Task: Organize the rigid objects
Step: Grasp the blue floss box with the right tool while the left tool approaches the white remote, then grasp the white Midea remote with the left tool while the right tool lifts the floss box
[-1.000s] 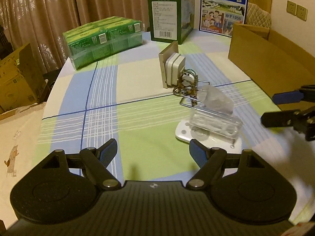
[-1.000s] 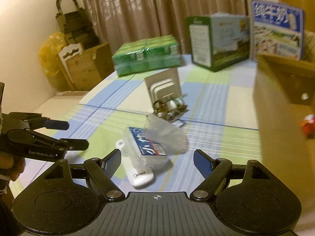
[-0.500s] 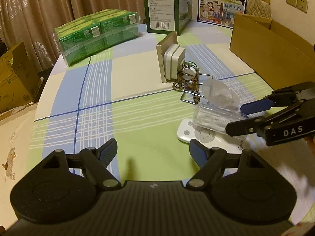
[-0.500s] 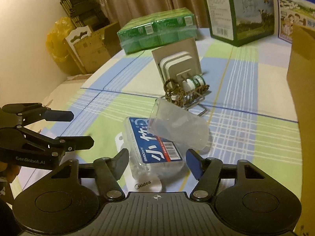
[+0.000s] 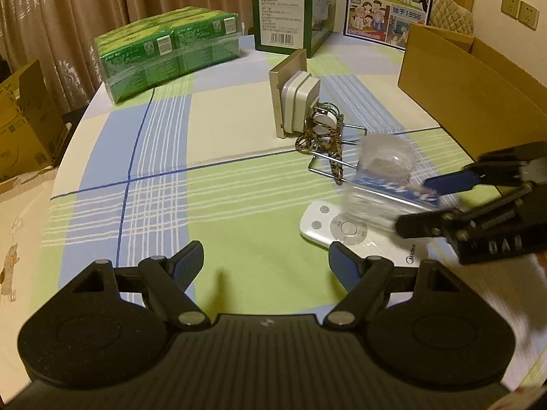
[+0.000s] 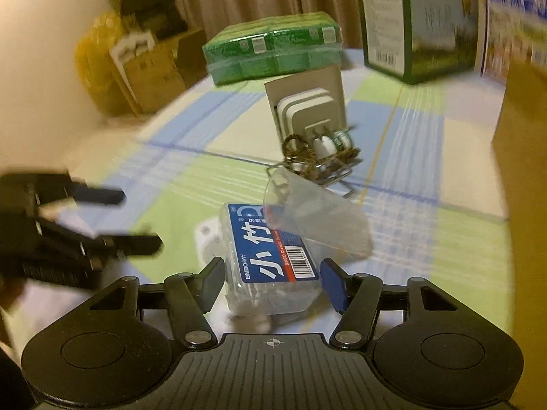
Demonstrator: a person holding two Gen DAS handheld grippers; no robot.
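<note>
Right gripper (image 6: 271, 282) spread around clear box (image 6: 270, 263), lower centre
Centre fingers on box sides before squeezing; left gripper (image 5: 265, 263) spread, idle

Brown curtains (image 5: 85, 17), wall sockets (image 5: 519, 8), warm rm light.

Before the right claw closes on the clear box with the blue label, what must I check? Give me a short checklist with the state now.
1. Right claw open: ok.
2. Clear box between its fingers: ok.
3. Fingers touching the box: cannot tell, blurred.
4. Plastic cup off the box: not ok, it lies against its far end.
5. White remote free of the box: not ok, it lies under it.
6. Left claw clear and open: ok.
</note>
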